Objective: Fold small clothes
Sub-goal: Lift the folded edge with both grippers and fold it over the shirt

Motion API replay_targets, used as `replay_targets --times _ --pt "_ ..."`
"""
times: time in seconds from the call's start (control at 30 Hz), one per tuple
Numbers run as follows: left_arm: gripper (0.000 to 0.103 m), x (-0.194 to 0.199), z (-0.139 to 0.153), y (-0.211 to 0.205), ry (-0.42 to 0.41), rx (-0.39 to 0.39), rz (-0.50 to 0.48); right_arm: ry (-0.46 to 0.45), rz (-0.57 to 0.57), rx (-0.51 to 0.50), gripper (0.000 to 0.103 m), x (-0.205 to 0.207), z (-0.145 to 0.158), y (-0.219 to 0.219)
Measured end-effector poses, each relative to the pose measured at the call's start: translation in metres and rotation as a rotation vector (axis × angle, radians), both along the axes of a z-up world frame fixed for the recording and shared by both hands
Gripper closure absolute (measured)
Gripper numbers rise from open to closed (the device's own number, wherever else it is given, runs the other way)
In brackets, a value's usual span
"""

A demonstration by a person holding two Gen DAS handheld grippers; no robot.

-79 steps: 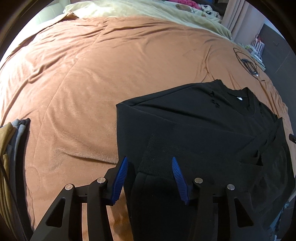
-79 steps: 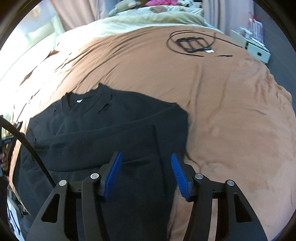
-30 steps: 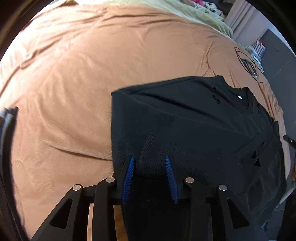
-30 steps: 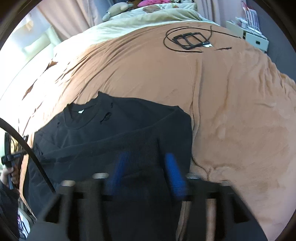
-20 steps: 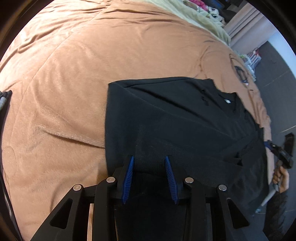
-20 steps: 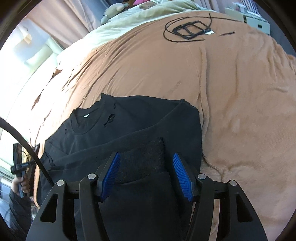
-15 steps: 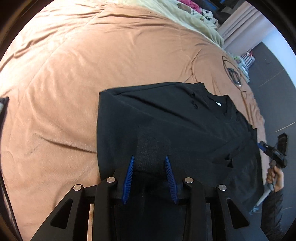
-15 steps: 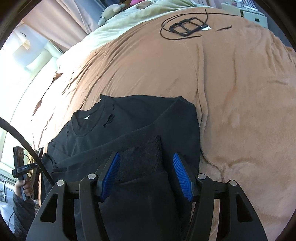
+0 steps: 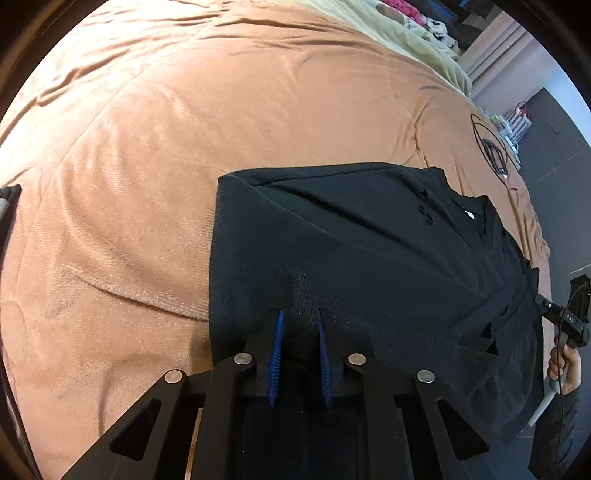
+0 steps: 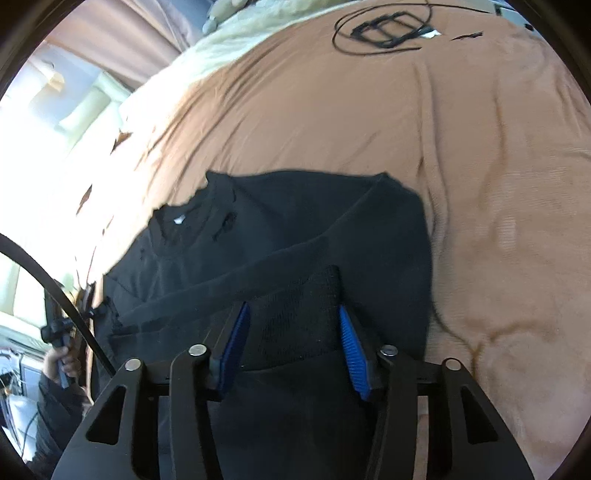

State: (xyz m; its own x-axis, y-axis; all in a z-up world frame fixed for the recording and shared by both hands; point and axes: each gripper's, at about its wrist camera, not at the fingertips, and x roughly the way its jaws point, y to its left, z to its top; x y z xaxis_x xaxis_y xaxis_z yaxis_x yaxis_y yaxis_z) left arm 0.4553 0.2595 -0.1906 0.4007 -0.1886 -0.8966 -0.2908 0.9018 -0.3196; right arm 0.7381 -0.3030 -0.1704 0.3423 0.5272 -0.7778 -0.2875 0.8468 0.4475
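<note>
A black sweater (image 9: 369,251) lies on a brown blanket (image 9: 184,129), its sleeves folded over the body and its collar toward the far side. My left gripper (image 9: 299,321) is shut on the sweater's ribbed hem at the near left corner. In the right wrist view the sweater (image 10: 295,229) fills the middle. My right gripper (image 10: 291,314) stands open, its blue pads either side of the ribbed hem at the near right corner, not pinching it.
A coiled black cable with a flat device (image 10: 384,29) lies on the far blanket. A pale green quilt (image 9: 406,37) lies at the far end of the bed. A folded grey garment edge (image 9: 7,199) shows at the left.
My left gripper has closed from open onto the sweater's hem. My right gripper has narrowed slightly around the hem on its side. Both have moved forward over the sweater.
</note>
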Motion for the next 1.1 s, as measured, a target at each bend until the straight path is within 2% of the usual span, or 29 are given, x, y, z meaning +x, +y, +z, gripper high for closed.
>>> replay_targets --times 0.07,0.1,0.17,0.23,0.53,0.8,1.1 --pt "0.089 -0.001 0.003 -0.003 -0.008 0.018 0.009 -0.003 0.007 -0.047 0.078 0.001 -0.003 0.005" --pt "0.089 -0.002 0.004 -0.005 -0.015 0.027 0.013 -0.010 0.010 -0.066 0.081 0.000 -0.003 0.006" --pt "0.090 -0.004 0.009 -0.006 -0.035 0.042 0.022 -0.022 0.008 -0.082 0.094 -0.002 0.001 0.006" --pt "0.090 -0.006 0.014 -0.007 -0.055 0.050 0.030 -0.041 0.006 -0.081 0.097 -0.006 0.009 0.006" --pt "0.091 -0.027 0.054 -0.009 -0.174 0.072 0.068 -0.183 -0.016 -0.111 0.098 -0.051 0.060 0.005" --pt "0.092 -0.042 0.104 -0.014 -0.299 0.095 0.097 -0.297 -0.056 -0.087 0.099 -0.092 0.110 -0.012" --pt "0.092 -0.040 0.141 -0.015 -0.376 0.127 0.107 -0.408 -0.105 -0.051 0.100 -0.124 0.152 -0.024"
